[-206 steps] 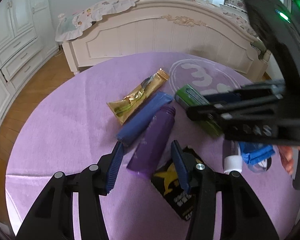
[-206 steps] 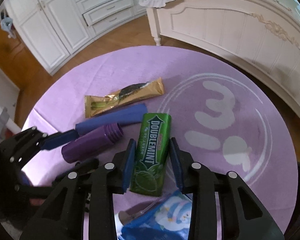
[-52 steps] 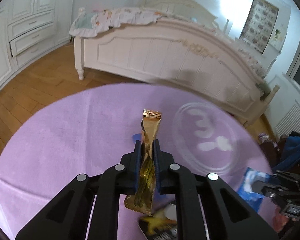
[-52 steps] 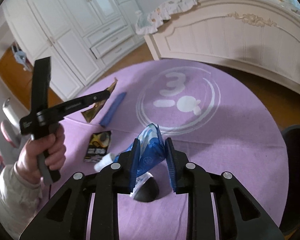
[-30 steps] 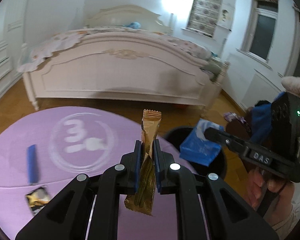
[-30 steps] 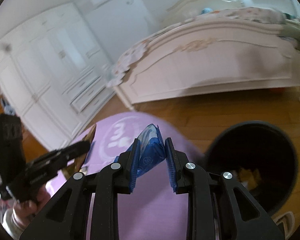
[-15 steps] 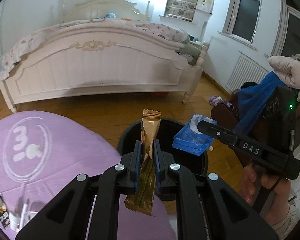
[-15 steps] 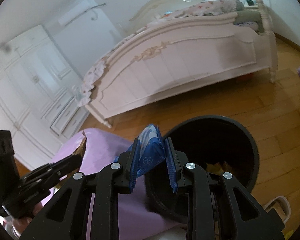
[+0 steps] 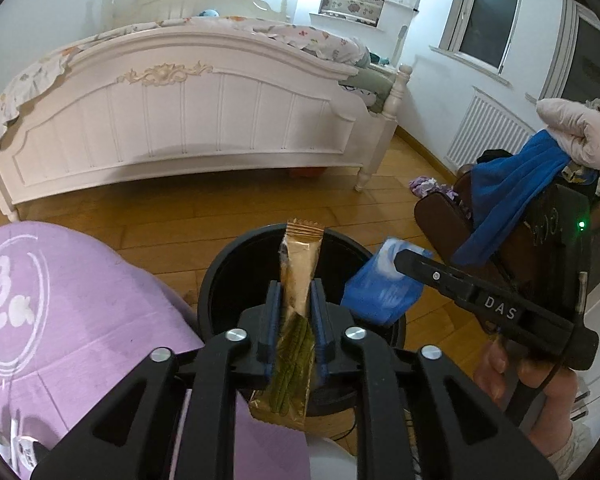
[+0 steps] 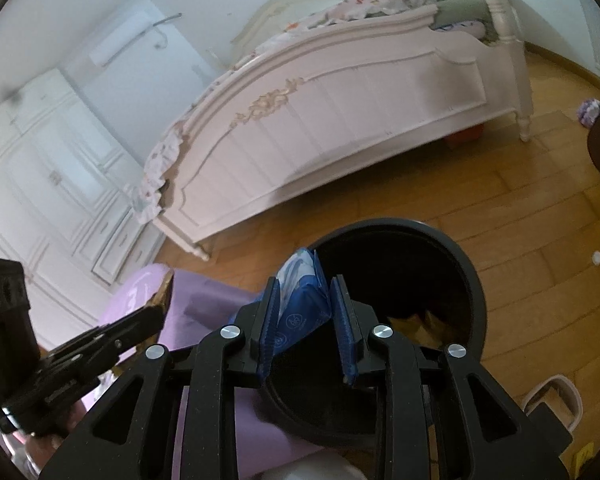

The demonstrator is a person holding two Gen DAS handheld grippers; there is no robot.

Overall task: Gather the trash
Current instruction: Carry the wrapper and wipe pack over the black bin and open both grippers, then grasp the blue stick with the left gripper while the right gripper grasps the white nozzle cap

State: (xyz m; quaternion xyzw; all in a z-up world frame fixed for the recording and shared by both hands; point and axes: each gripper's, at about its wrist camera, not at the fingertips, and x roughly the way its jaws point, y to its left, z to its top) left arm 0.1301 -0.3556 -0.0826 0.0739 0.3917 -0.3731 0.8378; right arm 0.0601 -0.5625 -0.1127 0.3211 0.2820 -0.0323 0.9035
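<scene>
Left wrist view, from left to right. A purple cloth [image 9: 80,320] bearing a white ring and the numeral 3 covers the lower left. At centre the left gripper [image 9: 296,300] stands above a black bin [image 9: 220,280]; its jaws have just been opening, and a gold wrapper [image 9: 298,280] stands upright between the blue pads with a sliver of gap showing on either side near the tips. Whether the pads lower down press on it cannot be told. To the right, the right gripper [image 9: 404,260] reaches in from the side, held by a hand [image 9: 540,392], with a blue packet [image 9: 380,292] at its tips over the bin's rim. A white bed [image 9: 180,120] fills the background.

Right wrist view, from left to right. The left gripper [image 10: 162,304] enters at lower left, only a torn gold corner showing at its tip. At centre the right gripper [image 10: 308,300] has likewise just been parting its jaws; the blue packet [image 10: 300,300] leans against the left pad, clear of the right one. Only this view looks into the bin [image 10: 472,280], where some brownish trash [image 10: 420,324] lies.
</scene>
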